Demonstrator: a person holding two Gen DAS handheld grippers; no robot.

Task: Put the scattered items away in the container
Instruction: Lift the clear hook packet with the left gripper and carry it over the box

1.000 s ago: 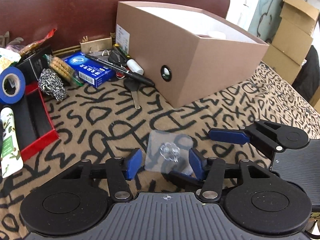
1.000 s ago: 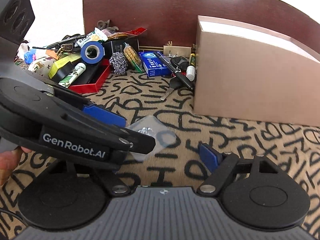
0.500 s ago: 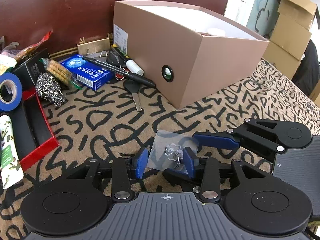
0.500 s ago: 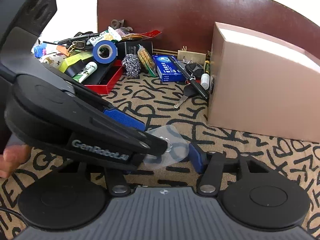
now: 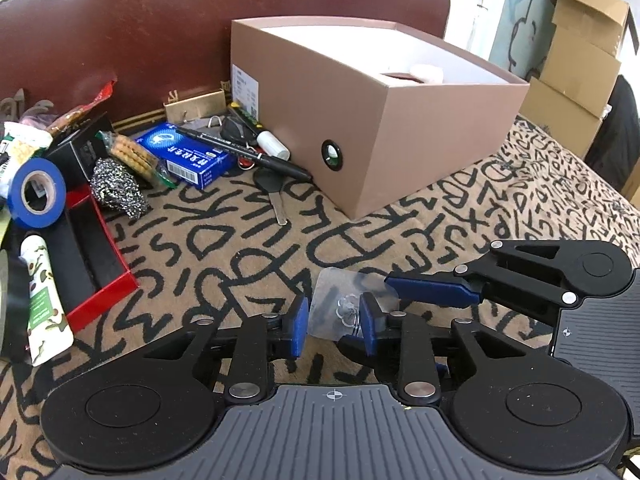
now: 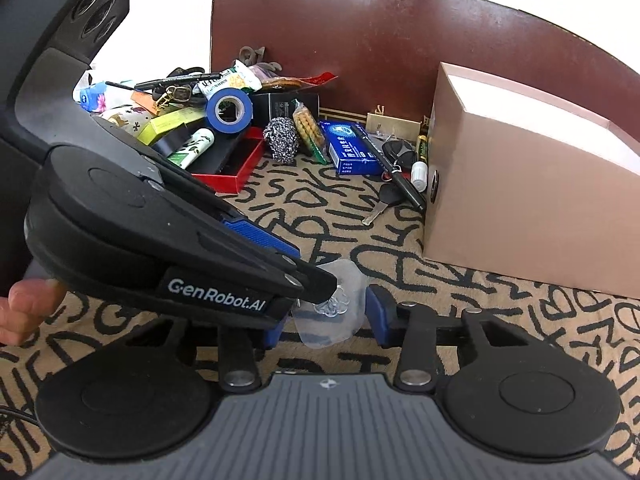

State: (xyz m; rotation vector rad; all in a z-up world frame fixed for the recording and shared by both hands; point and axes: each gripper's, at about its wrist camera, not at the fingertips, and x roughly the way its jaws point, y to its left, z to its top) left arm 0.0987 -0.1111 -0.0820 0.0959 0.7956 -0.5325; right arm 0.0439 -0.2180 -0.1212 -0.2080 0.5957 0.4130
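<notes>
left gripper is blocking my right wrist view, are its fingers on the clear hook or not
Observer: In the left wrist view the left gripper has one finger on each side of the clear hook, with a narrow gap. I cannot tell whether they pinch it.
Operator: where's my right gripper then
Observer: The right gripper is open. One of its blue fingers lies at the hook's far right edge.
Operator: anything in the box
Observer: The box is open-topped and a small white item shows inside. Its floor is hidden.
</notes>
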